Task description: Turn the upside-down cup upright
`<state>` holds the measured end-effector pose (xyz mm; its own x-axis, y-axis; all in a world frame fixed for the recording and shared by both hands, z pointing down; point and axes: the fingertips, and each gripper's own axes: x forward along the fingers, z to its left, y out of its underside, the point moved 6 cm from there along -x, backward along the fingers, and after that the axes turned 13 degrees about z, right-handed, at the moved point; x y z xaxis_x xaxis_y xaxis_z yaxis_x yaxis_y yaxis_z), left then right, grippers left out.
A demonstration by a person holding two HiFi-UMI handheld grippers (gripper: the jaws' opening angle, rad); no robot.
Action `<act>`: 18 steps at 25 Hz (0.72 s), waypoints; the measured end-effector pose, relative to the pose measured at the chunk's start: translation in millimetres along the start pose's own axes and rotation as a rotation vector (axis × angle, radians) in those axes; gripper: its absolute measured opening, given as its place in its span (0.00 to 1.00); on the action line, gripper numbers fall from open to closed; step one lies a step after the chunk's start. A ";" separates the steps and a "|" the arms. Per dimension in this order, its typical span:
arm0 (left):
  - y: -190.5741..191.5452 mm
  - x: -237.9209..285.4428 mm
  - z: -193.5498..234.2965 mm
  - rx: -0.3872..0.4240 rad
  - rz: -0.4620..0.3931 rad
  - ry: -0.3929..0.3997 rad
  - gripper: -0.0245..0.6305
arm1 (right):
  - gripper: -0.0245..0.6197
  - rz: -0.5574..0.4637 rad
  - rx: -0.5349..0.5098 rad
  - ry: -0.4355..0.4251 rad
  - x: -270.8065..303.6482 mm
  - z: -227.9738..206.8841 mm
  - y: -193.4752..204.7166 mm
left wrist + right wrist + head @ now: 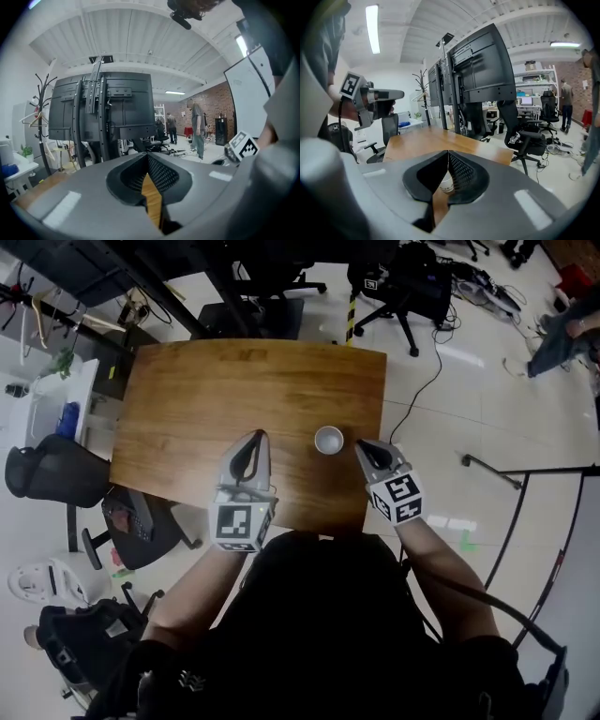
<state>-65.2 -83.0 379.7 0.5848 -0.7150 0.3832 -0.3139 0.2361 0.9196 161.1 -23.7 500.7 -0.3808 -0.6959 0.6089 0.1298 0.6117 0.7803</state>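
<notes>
Though untouched, cup (beside right gripper)

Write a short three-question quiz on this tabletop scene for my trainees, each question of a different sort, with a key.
1. True or false: the right claw is gripping the white cup.
2. Multiple choice: in the head view, the cup stands on the wooden table (a) left of both claws, (b) between the two claws, (c) at the table's far edge.
3. Fill in: the jaws of the left claw are ____.

Key: 1 false, its jaws are shut with nothing in them and the cup stands apart from them. 2 b. 3 shut.
</notes>
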 end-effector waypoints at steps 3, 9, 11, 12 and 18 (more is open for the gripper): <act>-6.5 -7.6 13.7 0.001 -0.018 -0.016 0.04 | 0.20 0.051 0.042 0.029 23.6 -8.6 5.3; 5.3 -28.4 41.0 -0.023 -0.010 -0.106 0.04 | 0.20 0.156 0.093 0.048 51.2 -18.2 24.4; 10.8 -35.6 47.1 -0.040 0.001 -0.134 0.04 | 0.20 0.169 0.105 0.041 57.7 -18.6 26.2; 12.2 -39.4 48.9 -0.044 0.001 -0.145 0.04 | 0.20 0.176 0.109 0.039 61.0 -18.8 27.0; 22.8 -65.1 62.0 -0.074 0.025 -0.217 0.04 | 0.19 0.234 0.124 0.035 80.4 -22.2 29.8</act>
<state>-156.8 -71.9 370.4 0.4002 -0.8315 0.3853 -0.2656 0.2972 0.9171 154.7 -69.8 576.1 -0.3218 -0.5411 0.7769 0.0966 0.7976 0.5955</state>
